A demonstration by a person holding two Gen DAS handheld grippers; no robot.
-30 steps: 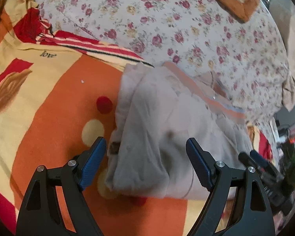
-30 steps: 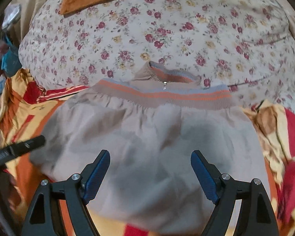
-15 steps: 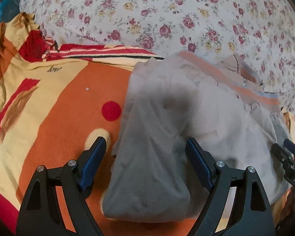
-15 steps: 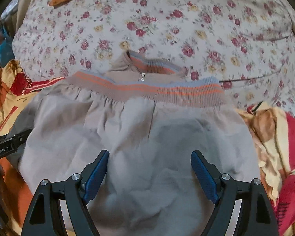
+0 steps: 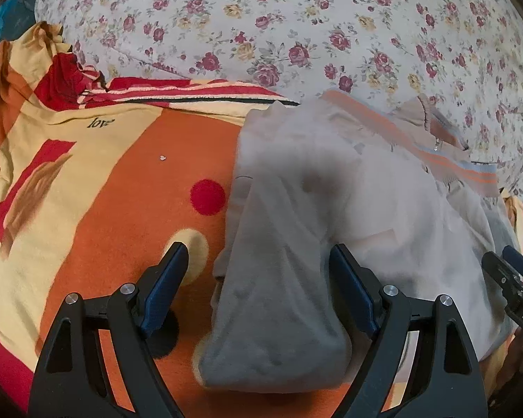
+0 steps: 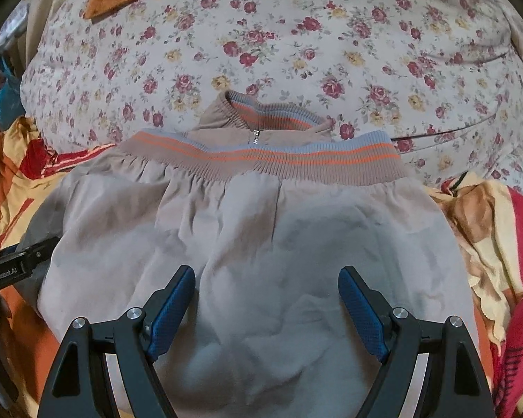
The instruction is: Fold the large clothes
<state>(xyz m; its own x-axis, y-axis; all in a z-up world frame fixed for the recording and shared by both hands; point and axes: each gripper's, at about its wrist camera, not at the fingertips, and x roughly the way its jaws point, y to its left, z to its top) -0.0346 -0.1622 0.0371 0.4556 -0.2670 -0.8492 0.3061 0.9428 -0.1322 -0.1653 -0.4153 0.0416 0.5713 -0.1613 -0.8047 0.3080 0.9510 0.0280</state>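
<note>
Hovering over the bed with jaws spread wide and nothing between the blue pads, the left gripper straddles the rolled left edge of the beige soft-fabric jacket with grey-and-orange ribbed bands, while the right gripper, equally spread and empty, hangs over the middle of the jacket's near panel. The jacket lies already doubled ahead of both claws, its striped ribbed hem and zipped collar at the far side, resting against the white rose-printed quilt; underneath it is the orange, yellow and red patterned blanket, which shows left of the left claw and right of the right claw. The likely trouble, as I judge it: closing on the thick rolled edge could catch only the top layer, so the fold peels open when lifted; a pinch taken too deep could drag the blanket up with the jacket; and the loose, slippery-looking cloth may bunch unevenly if the two claws pull at different rates. No container is visible in either view, so nothing is held in one.
</note>
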